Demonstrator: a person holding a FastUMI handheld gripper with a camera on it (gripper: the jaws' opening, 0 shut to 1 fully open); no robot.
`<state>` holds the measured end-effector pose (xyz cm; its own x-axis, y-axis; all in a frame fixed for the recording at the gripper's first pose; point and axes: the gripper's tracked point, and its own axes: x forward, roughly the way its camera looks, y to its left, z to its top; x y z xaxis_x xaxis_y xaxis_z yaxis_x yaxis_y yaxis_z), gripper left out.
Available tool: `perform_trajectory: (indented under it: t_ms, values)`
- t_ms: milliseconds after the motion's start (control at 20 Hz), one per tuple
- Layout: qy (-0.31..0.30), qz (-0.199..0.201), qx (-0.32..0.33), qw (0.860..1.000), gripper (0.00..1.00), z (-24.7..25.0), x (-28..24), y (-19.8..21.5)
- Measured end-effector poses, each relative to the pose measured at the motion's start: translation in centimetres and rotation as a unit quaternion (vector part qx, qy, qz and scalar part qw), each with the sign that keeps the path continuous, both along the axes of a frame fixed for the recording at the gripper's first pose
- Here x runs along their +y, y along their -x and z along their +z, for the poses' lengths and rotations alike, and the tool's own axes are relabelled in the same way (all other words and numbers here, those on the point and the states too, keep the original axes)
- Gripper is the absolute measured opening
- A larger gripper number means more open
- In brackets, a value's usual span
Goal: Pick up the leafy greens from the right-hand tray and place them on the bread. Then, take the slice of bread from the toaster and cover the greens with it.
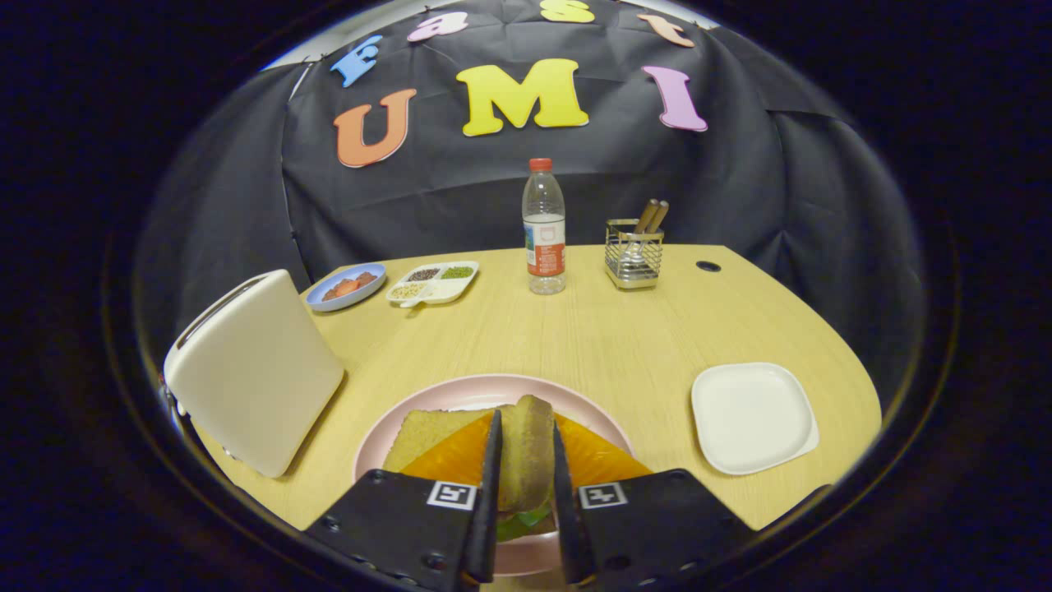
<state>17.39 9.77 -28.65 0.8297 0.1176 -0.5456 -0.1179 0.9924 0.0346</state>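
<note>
While the gripper hangs low over the pink plate at the bottom middle of the frame, its two fingers are clamped on a slice of bread held on edge, its thin side facing up and its long axis running straight away from the fingers toward the water bottle. Tan crust and a spongy top edge show on the slice. Under it lie another slice of bread, an orange sheet and a bit of leafy greens between the fingers. Left of the plate stands the white toaster, just beside the plate's rim. An empty white tray sits to the right, near the table edge. Bare wood stretches ahead to the bottle, utensil basket and snack dishes.
</note>
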Motion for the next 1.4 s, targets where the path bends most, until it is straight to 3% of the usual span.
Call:
perform_trajectory:
  t_ms: [250,400,500,750,1100,1400]
  values:
    - [0.027,-0.02,-0.007,0.999,0.58,-0.2,-1.2,0.1]
    - [0.048,-0.019,-0.03,0.998,0.84,1.4,-1.1,1.4]
    - [0.049,-0.018,-0.052,0.997,0.95,3.2,-0.8,2.9]
    - [0.03,-0.028,-0.121,0.992,0.97,9.5,-0.5,8.0]
    - [0.031,-0.033,-0.243,0.969,0.97,19.8,-0.7,18.4]
    - [0.029,-0.034,-0.299,0.953,0.96,25.0,-1.3,27.4]
